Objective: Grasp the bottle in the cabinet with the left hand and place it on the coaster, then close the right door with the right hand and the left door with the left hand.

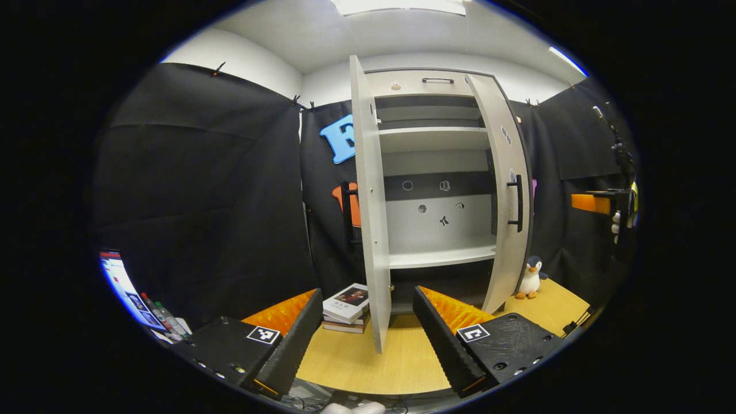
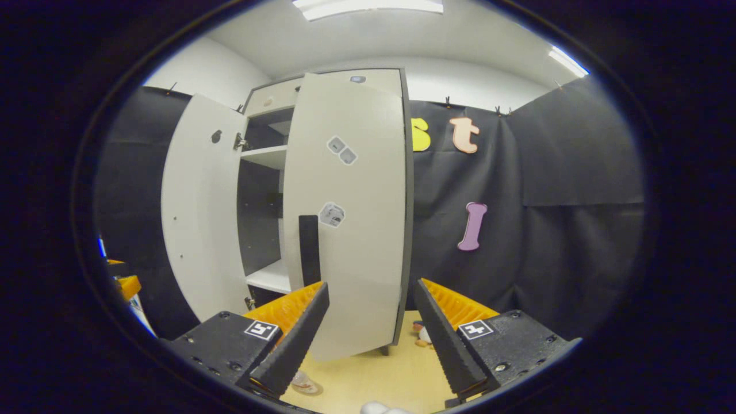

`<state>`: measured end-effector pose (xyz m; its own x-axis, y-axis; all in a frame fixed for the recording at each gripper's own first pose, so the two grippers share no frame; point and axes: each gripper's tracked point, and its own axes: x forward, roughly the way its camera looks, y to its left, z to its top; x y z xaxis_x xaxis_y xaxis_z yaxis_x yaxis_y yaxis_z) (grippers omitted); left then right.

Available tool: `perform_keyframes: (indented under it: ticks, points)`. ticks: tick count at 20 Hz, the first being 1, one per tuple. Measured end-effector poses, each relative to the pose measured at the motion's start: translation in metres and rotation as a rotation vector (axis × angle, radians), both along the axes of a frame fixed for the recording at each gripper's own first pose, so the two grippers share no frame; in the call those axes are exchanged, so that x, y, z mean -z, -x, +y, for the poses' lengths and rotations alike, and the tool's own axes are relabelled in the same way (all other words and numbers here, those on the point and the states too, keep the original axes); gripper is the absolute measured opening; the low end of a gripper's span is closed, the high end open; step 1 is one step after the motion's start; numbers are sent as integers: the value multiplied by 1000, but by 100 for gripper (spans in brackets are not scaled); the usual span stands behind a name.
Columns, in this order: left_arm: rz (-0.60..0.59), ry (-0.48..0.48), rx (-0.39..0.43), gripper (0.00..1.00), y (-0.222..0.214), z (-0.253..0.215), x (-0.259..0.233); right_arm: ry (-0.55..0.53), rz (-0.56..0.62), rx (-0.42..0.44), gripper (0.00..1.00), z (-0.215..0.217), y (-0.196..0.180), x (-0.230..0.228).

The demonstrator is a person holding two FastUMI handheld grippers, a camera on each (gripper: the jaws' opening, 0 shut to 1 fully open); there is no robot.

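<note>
The white cabinet (image 1: 440,172) stands on the wooden table with both doors swung out. In the left gripper view its left door (image 1: 368,201) is edge-on straight ahead, and the right door (image 1: 509,190) with its black handle (image 1: 517,202) is angled outward. The shelves I see are bare. My left gripper (image 1: 368,339) is open, short of the left door's edge. My right gripper (image 2: 371,339) is open and faces the outer side of the right door (image 2: 345,218), near its handle (image 2: 309,250), without touching. A small clear object (image 2: 302,382) lies low by the right gripper's left finger; I cannot tell what it is.
A stack of books (image 1: 348,305) lies left of the cabinet's base. A penguin toy (image 1: 530,279) stands to its right on the table (image 1: 374,362). Several bottles (image 1: 161,315) and a screen (image 1: 118,282) are at the far left. Black cloth walls close in all around.
</note>
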<state>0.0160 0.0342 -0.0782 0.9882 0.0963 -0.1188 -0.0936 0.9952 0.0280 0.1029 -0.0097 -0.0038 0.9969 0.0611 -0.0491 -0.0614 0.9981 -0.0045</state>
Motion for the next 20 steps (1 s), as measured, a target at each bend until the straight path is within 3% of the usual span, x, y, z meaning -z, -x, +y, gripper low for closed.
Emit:
perform_keyframes:
  ticks: [9,13,20]
  points:
    - [-36,-36,-41,96,-25,33,-8,-38,92,36,99,6,70,44]
    - [-42,29,-74,96,-34,38,-9,-45,111,42,99,1,84,48]
    - [-58,25,-77,95,-41,39,-8,-50,103,86,99,-16,100,42]
